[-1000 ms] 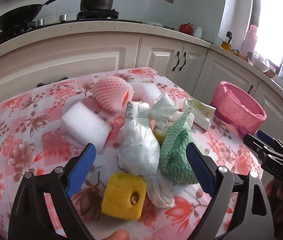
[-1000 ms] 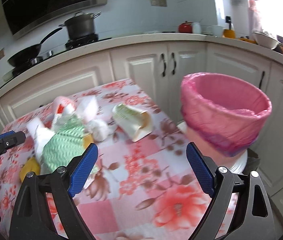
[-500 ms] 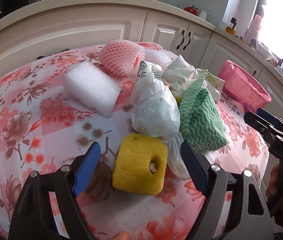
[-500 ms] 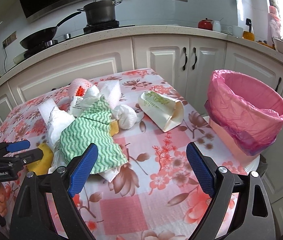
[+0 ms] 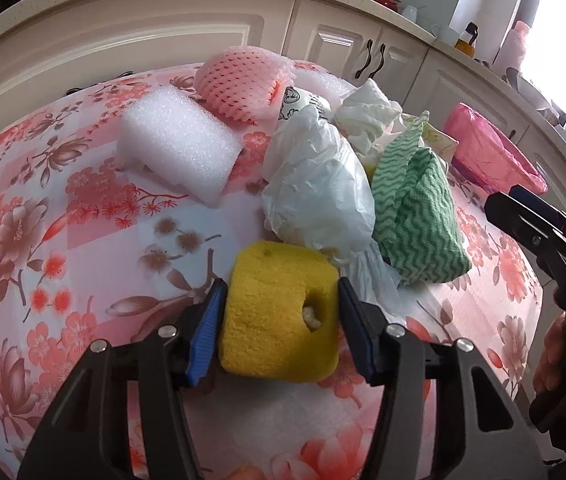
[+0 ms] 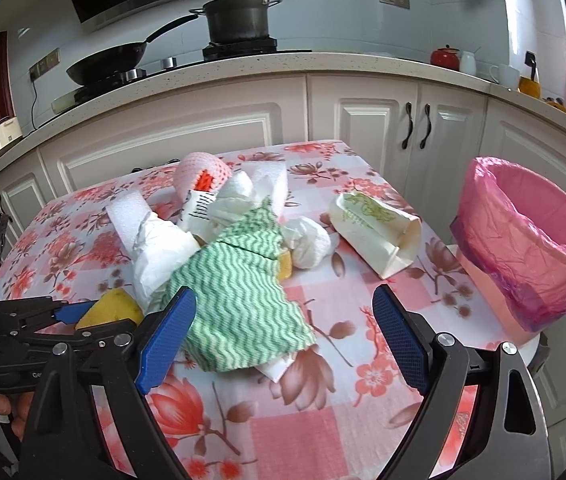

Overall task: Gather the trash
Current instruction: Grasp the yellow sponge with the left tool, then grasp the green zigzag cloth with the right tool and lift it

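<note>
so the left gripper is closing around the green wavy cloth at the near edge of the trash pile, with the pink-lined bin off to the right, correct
Not the cloth. In the left wrist view the left gripper has its fingers on either side of the yellow sponge; the green wavy cloth lies behind it, untouched. The rest holds: it is at the pile's near edge, and the pink-lined bin is off to the right.

Left gripper fingers nearly closed; right gripper fingers spread wide.
</note>
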